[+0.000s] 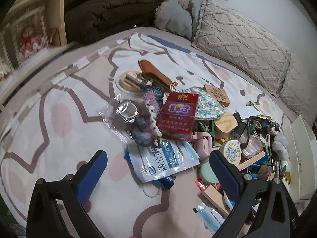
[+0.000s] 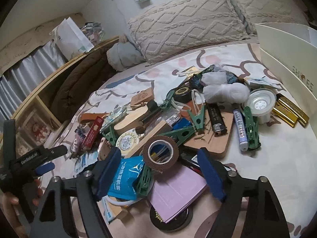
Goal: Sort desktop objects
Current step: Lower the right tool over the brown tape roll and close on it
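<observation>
A heap of small desktop objects lies on a patterned bedspread [image 1: 59,130]. My left gripper [image 1: 158,175] is open and hovers just above a white and blue sachet [image 1: 164,158], near a red cigarette box [image 1: 177,115] and a crocheted purple-blue piece [image 1: 149,107]. In the right wrist view, a hand holds the left gripper [image 2: 53,159] at the far left. My right gripper [image 2: 159,172] stands open over the heap. A brown tape roll [image 2: 161,152], a blue packet [image 2: 126,178] and a pink notepad [image 2: 178,194] lie between its fingers, and the pads press on nothing.
A white shoe box [image 2: 287,63] stands at the right edge of the heap. A knitted pillow [image 2: 188,23] lies behind it, and a wooden shelf [image 1: 59,19] runs along the left. A black lighter [image 2: 217,119], green clips [image 2: 251,127] and gold bars [image 2: 291,113] lie nearby.
</observation>
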